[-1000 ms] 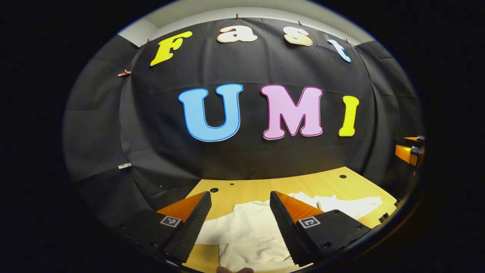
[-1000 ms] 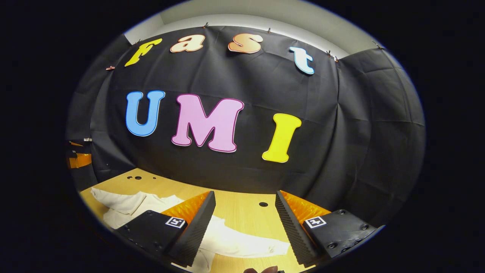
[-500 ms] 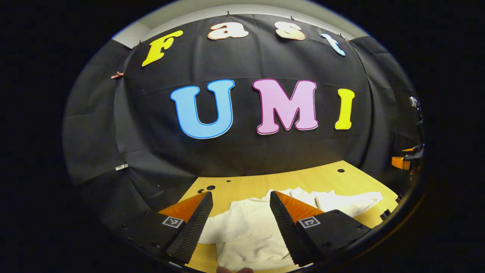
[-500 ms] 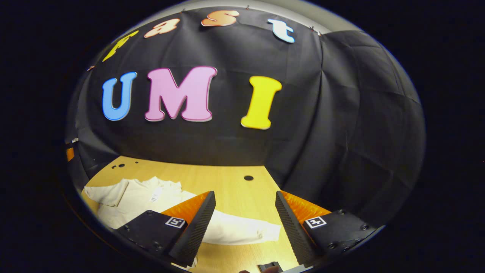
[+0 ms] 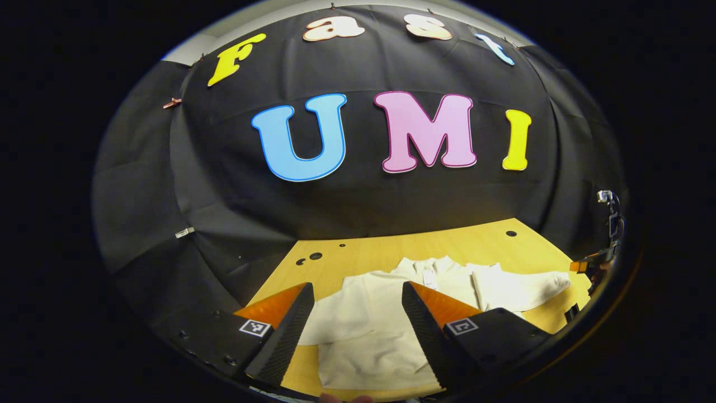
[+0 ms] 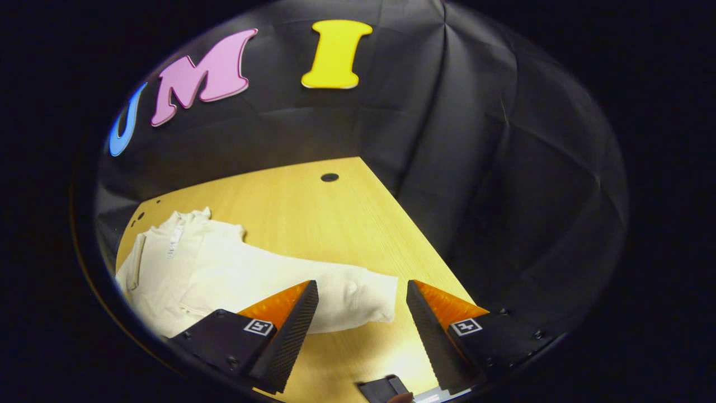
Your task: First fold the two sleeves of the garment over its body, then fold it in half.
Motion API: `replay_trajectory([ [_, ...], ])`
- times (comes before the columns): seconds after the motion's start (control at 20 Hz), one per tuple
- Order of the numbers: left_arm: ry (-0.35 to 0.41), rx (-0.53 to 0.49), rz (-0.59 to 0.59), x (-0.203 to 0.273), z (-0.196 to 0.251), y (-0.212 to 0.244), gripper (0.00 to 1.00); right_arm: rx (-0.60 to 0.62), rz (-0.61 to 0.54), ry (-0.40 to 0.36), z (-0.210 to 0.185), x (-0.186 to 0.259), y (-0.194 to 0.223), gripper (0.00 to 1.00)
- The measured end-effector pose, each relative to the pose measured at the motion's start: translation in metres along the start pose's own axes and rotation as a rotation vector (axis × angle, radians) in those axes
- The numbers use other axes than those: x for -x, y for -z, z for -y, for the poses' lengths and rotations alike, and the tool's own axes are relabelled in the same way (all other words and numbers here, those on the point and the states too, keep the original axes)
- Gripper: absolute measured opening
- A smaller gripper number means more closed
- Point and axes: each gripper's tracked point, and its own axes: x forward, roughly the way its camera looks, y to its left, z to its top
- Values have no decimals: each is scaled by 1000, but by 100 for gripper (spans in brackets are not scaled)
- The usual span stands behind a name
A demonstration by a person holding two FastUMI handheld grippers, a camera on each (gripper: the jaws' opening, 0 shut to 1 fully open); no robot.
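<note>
Cream-white cloth, a long-sleeved garment [image 5: 386, 330], lies spread on the pale wooden counter [image 5: 475, 246] in front of the black booth wall [image 5: 358, 207]. In the left gripper view the left claw [image 5: 355, 330] hangs above it with its two fingers held wide apart and nothing between them; the garment's body lies in the gap, toward 6 o'clock of the view. A small tag [image 5: 429, 277] marks the collar at about 12 o'clock of the body, one sleeve [image 5: 330, 322] runs off toward 9 o'clock, passing behind the left finger, and the other sleeve [image 5: 520, 288] stretches out toward 3 o'clock, lying flat and unfolded on the counter. At the far 3 o'clock edge of that view a bit of another gripper's hardware [image 5: 607, 235] shows, too small to tell more. In the right gripper view the right claw [image 6: 361, 330] also stands open, fingers spread and gripping nothing, poised over the counter [image 6: 313, 207] with the cuff end of the sleeve [image 6: 358, 294] lying between and just beyond its fingertips. The garment [image 6: 184, 268] sits toward 9 o'clock there, collar toward the wall. A few dark round holes [image 6: 329, 177] dot the counter near the wall.
</note>
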Motion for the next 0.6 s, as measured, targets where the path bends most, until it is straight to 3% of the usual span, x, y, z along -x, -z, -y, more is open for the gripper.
replay_trajectory([
  [0.35,-46,-31,-32,-5,5,5,98,-35,-174,13,20,-53,47,98],
  [0.6,-73,-31,-57,-2,8,9,98,-71,-223,-38,6,-67,58,93],
])
